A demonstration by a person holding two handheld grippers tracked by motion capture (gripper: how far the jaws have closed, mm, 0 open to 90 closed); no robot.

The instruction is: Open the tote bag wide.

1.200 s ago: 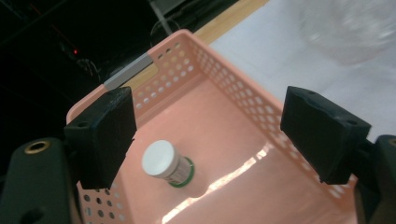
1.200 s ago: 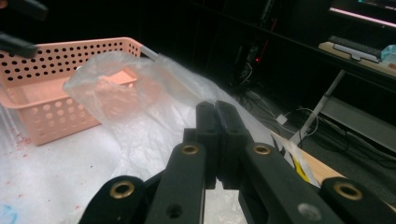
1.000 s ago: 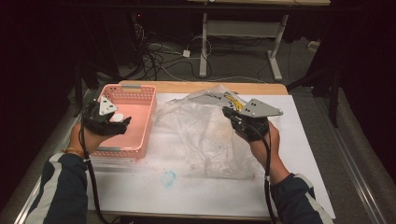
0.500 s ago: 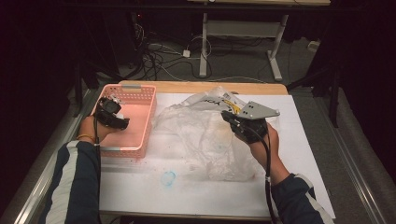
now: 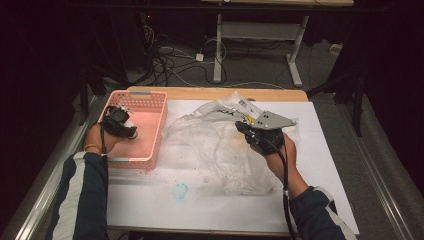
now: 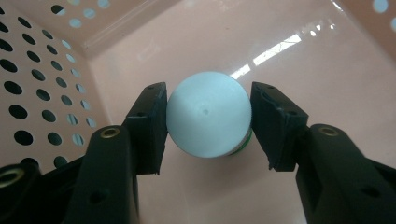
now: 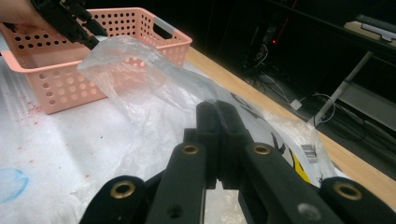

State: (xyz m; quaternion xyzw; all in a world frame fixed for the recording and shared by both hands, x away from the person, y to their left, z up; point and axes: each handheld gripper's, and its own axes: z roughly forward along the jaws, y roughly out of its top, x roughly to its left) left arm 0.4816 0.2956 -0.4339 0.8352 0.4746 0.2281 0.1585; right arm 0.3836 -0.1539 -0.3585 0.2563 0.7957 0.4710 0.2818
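Step in hand: you have your left gripper (image 6: 208, 121) down inside the pink basket (image 5: 150, 102), picking up the pale round ball (image 6: 208, 114) that sits on the basket floor.
Left jaws: they have just been closing, with the ball between them; both pads now stand at the ball's sides, touching or a hair off, so I cannot tell if the grip is firm yet.
Ball: on the basket floor near the perforated left wall, with a thin green edge at its underside.
Right gripper (image 7: 217, 135): jaws pressed together on a fold of the clear plastic bag (image 5: 220, 150), holding it up off the white sheet (image 5: 325, 165).
Likely next move: finish the squeeze, check the ball does not roll out, then lift straight up before you carry it toward the bag.
Edges: the basket's walls stand close on your left gripper's left and far sides; clear the rim before moving sideways.
Open room: the basket floor to the right of the ball is bare; the white sheet in front of the bag is free apart from a blue smudge (image 5: 180, 190).
Risk: a round, smooth ball may squirt from the pads if you pinch off-centre.
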